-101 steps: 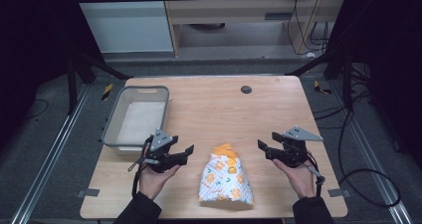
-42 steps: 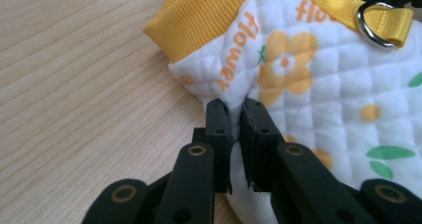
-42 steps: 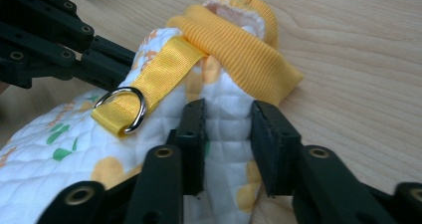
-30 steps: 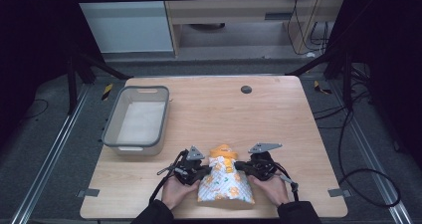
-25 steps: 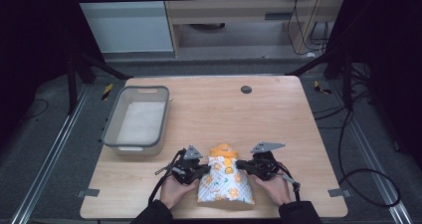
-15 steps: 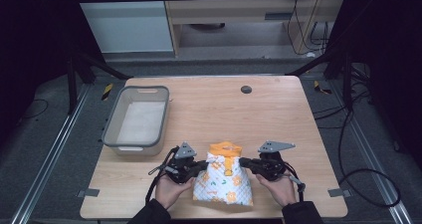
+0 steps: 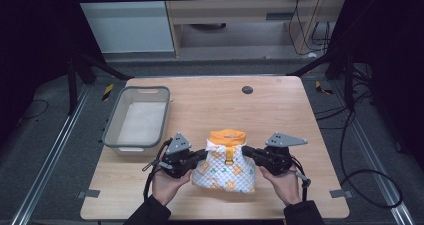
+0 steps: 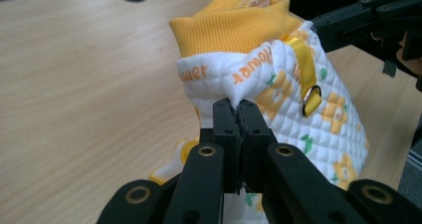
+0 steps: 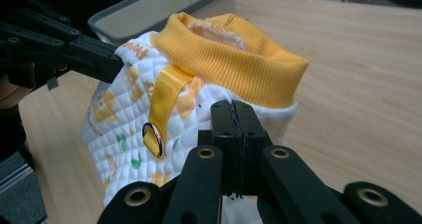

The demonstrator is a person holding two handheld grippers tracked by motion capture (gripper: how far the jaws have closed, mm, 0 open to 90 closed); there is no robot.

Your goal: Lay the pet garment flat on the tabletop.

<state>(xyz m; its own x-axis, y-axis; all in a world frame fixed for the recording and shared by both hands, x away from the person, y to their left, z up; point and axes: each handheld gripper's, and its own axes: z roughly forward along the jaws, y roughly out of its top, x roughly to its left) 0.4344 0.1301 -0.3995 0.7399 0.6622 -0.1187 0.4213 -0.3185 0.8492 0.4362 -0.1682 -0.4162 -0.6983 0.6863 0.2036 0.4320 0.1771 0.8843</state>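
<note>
A small quilted white garment point(image 7: 225, 166) with orange prints and a yellow ribbed collar point(image 7: 227, 136) hangs between both grippers near the table's front edge. My left gripper point(image 7: 204, 154) is shut on its left shoulder; in the left gripper view the jaws pinch the white quilted edge point(image 8: 219, 87) just under the collar point(image 8: 226, 25). My right gripper point(image 7: 246, 152) is shut on the right shoulder, its jaws pressed together on the white fabric point(image 9: 283, 117) below the collar point(image 9: 234, 59). A yellow strap with a metal ring point(image 9: 154, 134) runs down the garment's front. Its lower hem rests on the table.
A grey plastic bin point(image 7: 137, 120) stands on the left of the wooden table point(image 7: 280, 110), close behind my left hand. A dark round hole point(image 7: 246, 89) sits near the table's far edge. Cables trail from both grippers.
Both grippers closed in on the garment's shoulders from the sides, then rose together. The garment, which lay flat, now hangs upright with its collar lifted.
</note>
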